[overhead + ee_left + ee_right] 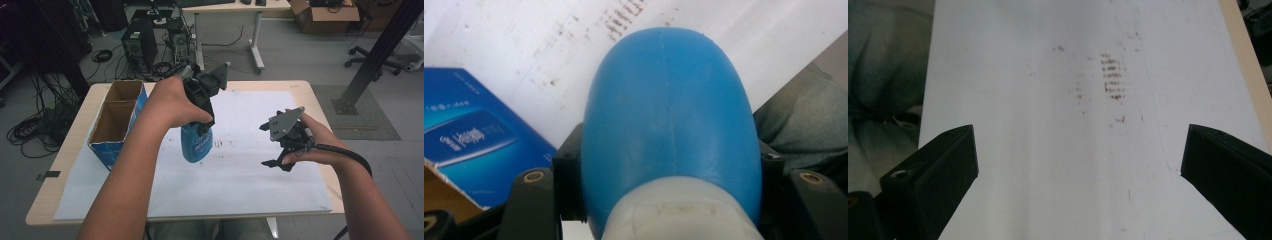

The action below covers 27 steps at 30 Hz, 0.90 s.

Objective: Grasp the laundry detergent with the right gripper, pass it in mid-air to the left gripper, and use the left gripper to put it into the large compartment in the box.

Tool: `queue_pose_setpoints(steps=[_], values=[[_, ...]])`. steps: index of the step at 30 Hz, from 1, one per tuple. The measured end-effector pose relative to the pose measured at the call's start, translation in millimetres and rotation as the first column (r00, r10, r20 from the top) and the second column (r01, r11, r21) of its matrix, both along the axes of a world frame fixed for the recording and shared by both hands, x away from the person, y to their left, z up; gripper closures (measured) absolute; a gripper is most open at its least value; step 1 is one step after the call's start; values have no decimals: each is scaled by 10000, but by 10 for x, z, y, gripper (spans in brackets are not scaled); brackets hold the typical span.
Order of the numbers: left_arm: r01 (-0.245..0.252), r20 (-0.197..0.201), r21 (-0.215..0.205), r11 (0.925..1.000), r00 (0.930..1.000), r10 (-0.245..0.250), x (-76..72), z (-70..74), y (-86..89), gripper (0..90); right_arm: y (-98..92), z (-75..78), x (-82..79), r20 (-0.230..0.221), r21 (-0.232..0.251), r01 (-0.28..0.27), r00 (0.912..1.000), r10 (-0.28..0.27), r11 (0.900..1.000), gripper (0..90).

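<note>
High view is showing the left hand-held gripper (200,131) pointing downward and clamping a blue bottle (196,144) by its upper part, so the bottle is hanging below it, bottom toward the white sheet (240,190) that is covering the desk (70,150); whether the bottle is touching the sheet is hard to tell. Left gripper view is showing the bottle (671,120) sitting between the two black jaws, which are pressing against its sides just above its whitish neck. An open blue cardboard box (117,122) is standing just to the left of that hand-held gripper; the right hand-held gripper (273,145) is hovering well apart to its right, above the sheet, with its jaws standing wide and nothing between them; faint brown smudges (1112,82) are lying on the sheet ahead of it.
</note>
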<state>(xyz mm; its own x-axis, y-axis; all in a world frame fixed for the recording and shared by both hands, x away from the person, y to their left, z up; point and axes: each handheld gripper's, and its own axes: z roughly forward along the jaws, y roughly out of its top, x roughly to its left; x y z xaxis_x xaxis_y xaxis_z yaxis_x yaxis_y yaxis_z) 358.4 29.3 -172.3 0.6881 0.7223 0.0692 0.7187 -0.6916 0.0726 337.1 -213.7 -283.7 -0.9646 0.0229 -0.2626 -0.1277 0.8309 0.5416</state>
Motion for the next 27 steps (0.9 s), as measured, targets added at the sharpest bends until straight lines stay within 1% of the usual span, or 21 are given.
queue_pose_setpoints(steps=[1,3,6,8,10,12,14,16,20,23,27], values=[[-95,-8,-18,10000,10000,95,7,12,21,381,-4,-5,6,31,-195,2,10000,-1,9998,18],[-402,55,-207,9990,9992,403,18,37,62,381,-12,-14,28,18,-549,-68,10000,69,9985,19],[-622,119,-294,9976,9980,626,31,71,119,381,-22,-40,64,-101,-1096,-50,9999,39,9940,23],[-782,105,-332,9964,9969,786,42,91,162,381,-29,-55,82,-149,-1306,-12,9999,-8,9914,23],[-913,118,-374,9951,9957,918,47,108,203,381,-43,-72,98,-194,-1397,68,9998,-96,9902,23],[-1026,8,-301,9943,9947,1027,53,129,243,381,-58,-90,115,-238,-1569,109,9996,-148,9876,23],[-1124,-30,-295,9932,9937,1124,59,151,277,381,-65,-113,116,-168,-1764,172,9996,-205,9842,24],[-1219,-34,-243,9922,9925,1218,68,189,317,381,-69,-127,113,-155,-1881,202,9996,-235,9819,25],[-1526,139,-227,9880,9881,1529,87,307,419,381,-79,-141,107,-185,-1917,219,9995,-259,9812,25],[-1824,322,-260,9829,9826,1832,93,421,515,381,-96,-148,114,-180,-1896,209,9995,-248,9816,25],[-2202,503,-435,9745,9737,2222,104,560,652,381,-112,-154,114,-235,-1907,281,9992,-332,9812,25]])
